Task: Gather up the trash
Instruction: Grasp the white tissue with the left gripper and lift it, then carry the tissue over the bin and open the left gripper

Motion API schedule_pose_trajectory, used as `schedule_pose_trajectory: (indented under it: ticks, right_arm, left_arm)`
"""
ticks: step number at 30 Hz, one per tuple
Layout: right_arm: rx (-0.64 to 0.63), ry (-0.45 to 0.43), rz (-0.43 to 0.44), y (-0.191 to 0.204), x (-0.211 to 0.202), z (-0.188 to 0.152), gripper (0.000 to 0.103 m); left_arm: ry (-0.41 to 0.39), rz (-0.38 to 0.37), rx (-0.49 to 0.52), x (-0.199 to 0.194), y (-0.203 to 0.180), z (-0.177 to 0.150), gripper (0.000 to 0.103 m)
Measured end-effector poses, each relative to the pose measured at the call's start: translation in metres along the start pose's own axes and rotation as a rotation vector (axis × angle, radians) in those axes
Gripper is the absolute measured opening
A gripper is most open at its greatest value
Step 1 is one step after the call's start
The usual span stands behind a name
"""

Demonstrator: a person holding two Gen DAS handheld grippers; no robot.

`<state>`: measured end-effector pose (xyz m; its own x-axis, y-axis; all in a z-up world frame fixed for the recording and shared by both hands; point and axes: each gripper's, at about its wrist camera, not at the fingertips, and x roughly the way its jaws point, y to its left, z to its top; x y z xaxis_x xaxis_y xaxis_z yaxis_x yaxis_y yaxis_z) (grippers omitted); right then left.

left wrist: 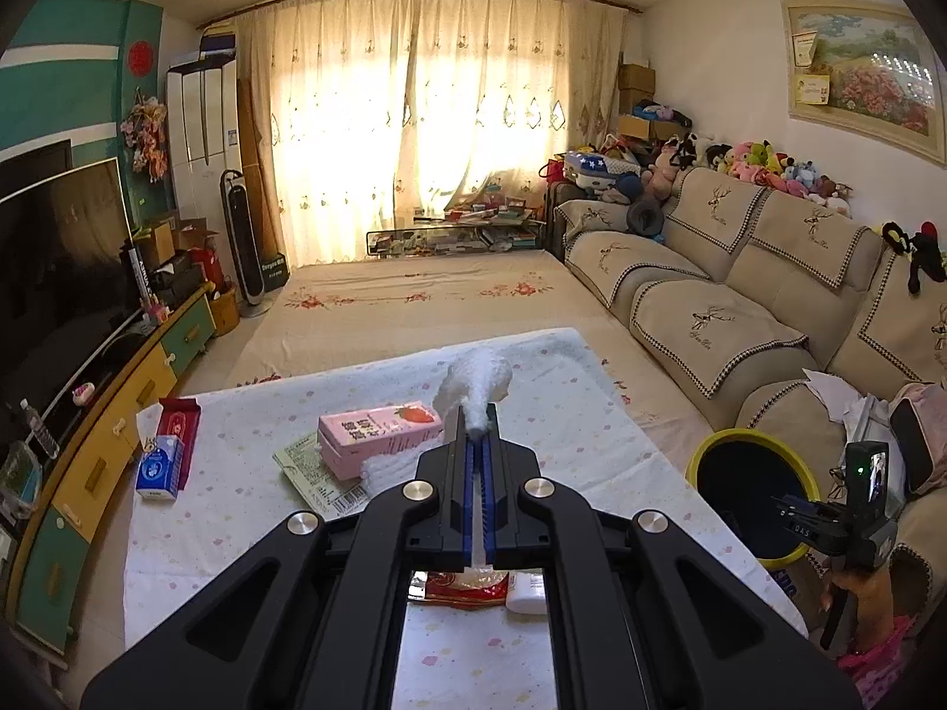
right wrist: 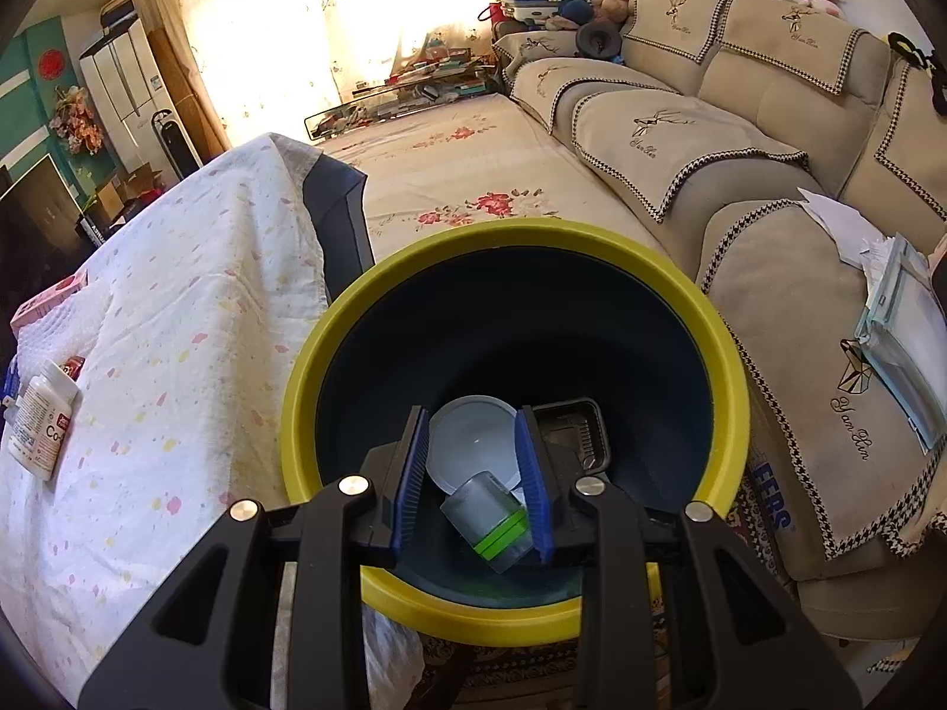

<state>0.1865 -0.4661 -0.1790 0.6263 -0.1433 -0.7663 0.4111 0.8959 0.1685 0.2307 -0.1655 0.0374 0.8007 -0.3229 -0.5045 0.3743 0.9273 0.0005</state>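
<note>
My left gripper (left wrist: pixel 477 414) is shut on a crumpled white tissue (left wrist: pixel 476 378), which bulges out past the fingertips above the cloth-covered table (left wrist: pixel 237 532). Still on the table are a pink strawberry carton (left wrist: pixel 379 432), a red and blue box (left wrist: pixel 168 449), a red packet (left wrist: pixel 467 589) and a white bottle (right wrist: pixel 41 420). My right gripper (right wrist: pixel 470 414) hangs open over the yellow-rimmed bin (right wrist: pixel 331 319) with its pads touching nothing. Down in the bin lie a clear cup with a green band (right wrist: pixel 488 518), a white lid (right wrist: pixel 473 438) and a black tray (right wrist: pixel 577 432).
The bin (left wrist: pixel 710 449) stands on the floor between the table's right edge and a beige sofa (left wrist: pixel 710 319). Papers (right wrist: pixel 899 325) lie on the sofa seat. A TV (left wrist: pixel 59 272) on a low cabinet runs along the left. A hand holds the right gripper's handle (left wrist: pixel 858 586).
</note>
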Motion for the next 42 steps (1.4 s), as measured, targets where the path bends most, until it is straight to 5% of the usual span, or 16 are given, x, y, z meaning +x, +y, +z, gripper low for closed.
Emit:
schedule_pose_trajectory:
  ticks: [10,18,29,39,40,42]
  right_arm:
    - [0.032,-0.026,-0.002,-0.018,-0.016,-0.005,0.029]
    - [0.072,-0.090,-0.017,-0.043,-0.044,-0.006,0.033]
    - [0.140,-0.096,-0.054,-0.085,-0.053,-0.017,0.034]
    - [0.186,-0.088,-0.077,-0.112,-0.055,-0.029,0.034]
    - [0.189,-0.087,-0.078,-0.114,-0.055,-0.030,0.034]
    - [0.192,-0.086,-0.080,-0.118,-0.056,-0.031,0.034]
  left_arm:
    - [-0.044,-0.110,0.077,-0.023,-0.054,0.033,0.003]
    - [-0.014,-0.252,0.129,-0.001,-0.126,0.044,0.003]
    - [0.107,-0.376,0.232,0.076,-0.239,0.030,0.003]
    - [0.293,-0.446,0.290,0.163,-0.323,-0.019,0.004]
    - [0.309,-0.438,0.292,0.171,-0.329,-0.025,0.009]
    - [0.335,-0.398,0.294,0.185,-0.336,-0.036,0.059]
